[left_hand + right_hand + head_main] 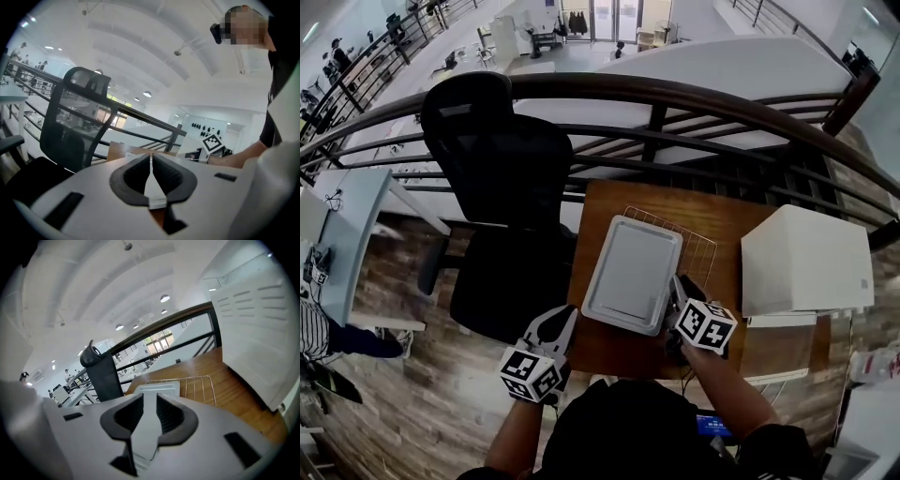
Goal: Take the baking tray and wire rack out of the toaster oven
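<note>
Nearest the person, the left gripper (151,156) hung off the front left corner of the wooden table (733,221). Its jaws were pressed together along one thin line, with nothing caught between them. The right gripper (150,395) hovered above the table's front edge and pointed down and forward. Its tips showed from above just at the right long side of the baking tray (633,274). Its pads stood a narrow gap apart and clamped nothing; its own view showed the tray lying flat just beyond the tips. The tray, pale metal with rounded corners and a raised rim, was out of the oven and lay hollow side up on the left half of the table. It overlapped the left part of the wire rack (698,246), which lay flat on the wood just behind it and to its right. Whether the tray rested on the rack's wires or only beside them could not be told. To the right stood the white toaster oven (806,258), apart from both. Left of the table stood a black office chair (502,169). Behind it all ran a dark curved railing (675,94).
</note>
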### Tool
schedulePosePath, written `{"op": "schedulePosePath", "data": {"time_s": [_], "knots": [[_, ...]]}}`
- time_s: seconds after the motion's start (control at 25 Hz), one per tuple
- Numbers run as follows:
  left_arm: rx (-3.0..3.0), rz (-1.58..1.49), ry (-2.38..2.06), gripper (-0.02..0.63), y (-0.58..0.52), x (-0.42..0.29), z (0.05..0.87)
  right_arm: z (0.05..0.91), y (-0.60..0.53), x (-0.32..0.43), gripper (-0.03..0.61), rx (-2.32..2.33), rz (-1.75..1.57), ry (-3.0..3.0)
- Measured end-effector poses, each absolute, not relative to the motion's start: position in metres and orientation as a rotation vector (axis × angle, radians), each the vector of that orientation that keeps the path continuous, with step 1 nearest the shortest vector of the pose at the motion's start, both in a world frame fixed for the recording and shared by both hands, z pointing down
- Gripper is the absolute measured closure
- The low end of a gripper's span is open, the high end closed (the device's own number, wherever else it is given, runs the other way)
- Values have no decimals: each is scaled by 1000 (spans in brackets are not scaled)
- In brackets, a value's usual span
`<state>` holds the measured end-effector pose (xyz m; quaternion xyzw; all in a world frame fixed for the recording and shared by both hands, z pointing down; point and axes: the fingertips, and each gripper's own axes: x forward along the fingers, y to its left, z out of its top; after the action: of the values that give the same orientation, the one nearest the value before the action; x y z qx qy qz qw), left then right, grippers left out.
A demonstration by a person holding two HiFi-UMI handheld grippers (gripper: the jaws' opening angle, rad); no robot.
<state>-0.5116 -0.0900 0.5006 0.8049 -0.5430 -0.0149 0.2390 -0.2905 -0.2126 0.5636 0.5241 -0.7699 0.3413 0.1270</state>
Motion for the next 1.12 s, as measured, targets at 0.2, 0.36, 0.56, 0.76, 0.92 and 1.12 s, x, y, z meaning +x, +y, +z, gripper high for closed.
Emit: {"op": "schedulePosePath", "data": {"time_s": [0.2,0.36,0.56,0.76,0.92,1.12], "knots": [[2299,-82,-1469,589,-81,-513,481,509,-179,-288,545,1580,780,-2375],[2355,-105,-1449,589,-58,-511,465,475,-134,-277,566,1619,686,-2422],[2413,-144,-1433,589,-38,-507,445,442,-91,-268,580,1637,522,-2472],[2436,-184,-1447,589,-26,-503,429,423,-69,-256,581,1653,452,-2508],[2442,-181,-1472,589,-19,-498,423,418,-57,-243,581,1654,413,-2520],[2450,-189,-1536,589,-19,-484,412,406,-44,-210,581,1675,378,-2552]]}}
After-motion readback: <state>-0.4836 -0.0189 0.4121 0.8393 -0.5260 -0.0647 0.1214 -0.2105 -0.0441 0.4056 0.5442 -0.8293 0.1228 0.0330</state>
